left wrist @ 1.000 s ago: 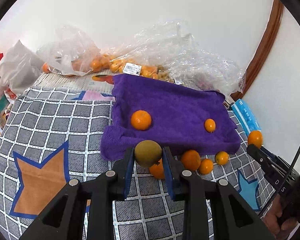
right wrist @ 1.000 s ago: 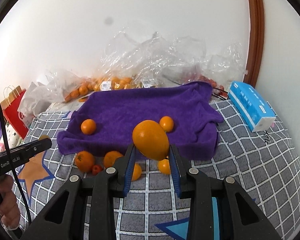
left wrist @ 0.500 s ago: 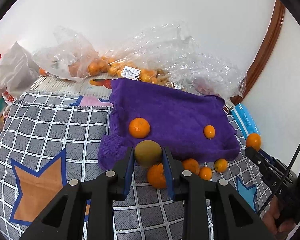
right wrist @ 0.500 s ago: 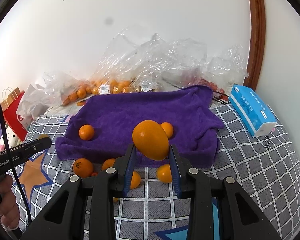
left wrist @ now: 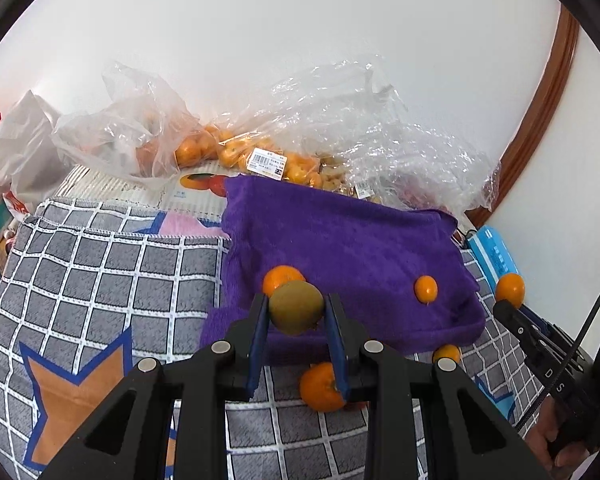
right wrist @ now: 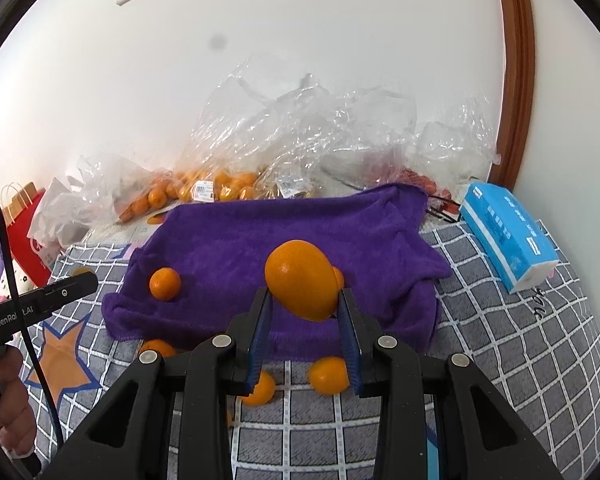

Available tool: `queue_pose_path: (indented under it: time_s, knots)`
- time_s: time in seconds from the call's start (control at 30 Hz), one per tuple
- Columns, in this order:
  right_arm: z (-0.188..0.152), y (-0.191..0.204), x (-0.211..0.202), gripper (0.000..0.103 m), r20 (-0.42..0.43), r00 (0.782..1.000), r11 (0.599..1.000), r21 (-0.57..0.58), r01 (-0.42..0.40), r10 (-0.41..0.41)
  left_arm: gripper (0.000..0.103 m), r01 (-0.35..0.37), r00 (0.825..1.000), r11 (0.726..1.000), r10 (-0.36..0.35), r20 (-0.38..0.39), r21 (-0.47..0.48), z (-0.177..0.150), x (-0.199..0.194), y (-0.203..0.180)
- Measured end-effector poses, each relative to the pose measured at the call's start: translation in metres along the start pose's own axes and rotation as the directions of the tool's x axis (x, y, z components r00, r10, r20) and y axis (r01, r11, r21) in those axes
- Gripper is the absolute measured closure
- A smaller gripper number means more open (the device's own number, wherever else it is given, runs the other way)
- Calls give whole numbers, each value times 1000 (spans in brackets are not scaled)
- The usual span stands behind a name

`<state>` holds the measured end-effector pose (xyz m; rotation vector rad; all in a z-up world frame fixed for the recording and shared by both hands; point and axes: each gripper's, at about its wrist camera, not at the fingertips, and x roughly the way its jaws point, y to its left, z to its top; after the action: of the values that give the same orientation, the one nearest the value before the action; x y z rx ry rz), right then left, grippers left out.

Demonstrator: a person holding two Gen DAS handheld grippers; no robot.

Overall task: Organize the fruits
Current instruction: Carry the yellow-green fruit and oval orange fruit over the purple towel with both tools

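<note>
My left gripper (left wrist: 296,316) is shut on a brownish-green kiwi (left wrist: 296,311), held over the near edge of the purple towel (left wrist: 340,240). My right gripper (right wrist: 304,312) is shut on a large orange (right wrist: 302,280) above the same towel (right wrist: 260,240). Two small tangerines (left wrist: 426,289) (left wrist: 280,276) lie on the towel; the right wrist view shows one at the left (right wrist: 165,284) and another half hidden behind the held orange. More tangerines (right wrist: 329,375) (left wrist: 322,386) lie on the checked cloth in front of the towel.
Clear plastic bags of oranges (left wrist: 204,148) are heaped against the wall behind the towel. A blue tissue box (right wrist: 508,236) lies at the right. A red paper bag (right wrist: 24,216) stands at the left. The grey checked cloth (left wrist: 100,280) covers the surface.
Both grippers have moved forward toward the towel with their fruit; the kiwi now sits in front of the left tangerine, and the loose tangerines have slid lower in view.
</note>
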<state>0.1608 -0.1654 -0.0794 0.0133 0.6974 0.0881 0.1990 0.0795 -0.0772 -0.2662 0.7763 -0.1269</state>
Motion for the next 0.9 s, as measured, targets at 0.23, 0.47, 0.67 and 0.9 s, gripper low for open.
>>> queue_pose_path:
  time_s: [0.23, 0.47, 0.67, 0.9]
  knots:
    - [6, -2, 11, 70, 3, 1000, 1000, 8, -4, 4, 76, -5, 1000, 1000, 5, -2, -3, 10, 12, 2]
    - [14, -6, 24, 70, 7, 1000, 1000, 11, -2, 2, 76, -8, 1000, 1000, 8, 3, 4, 19, 22, 1]
    - [19, -9, 34, 70, 13, 1000, 1000, 13, 4, -4, 76, 0, 1000, 1000, 0, -7, 3, 24, 34, 0]
    - [22, -13, 49, 70, 6, 1000, 1000, 20, 1, -1, 76, -9, 1000, 1000, 10, -23, 16, 25, 50, -1]
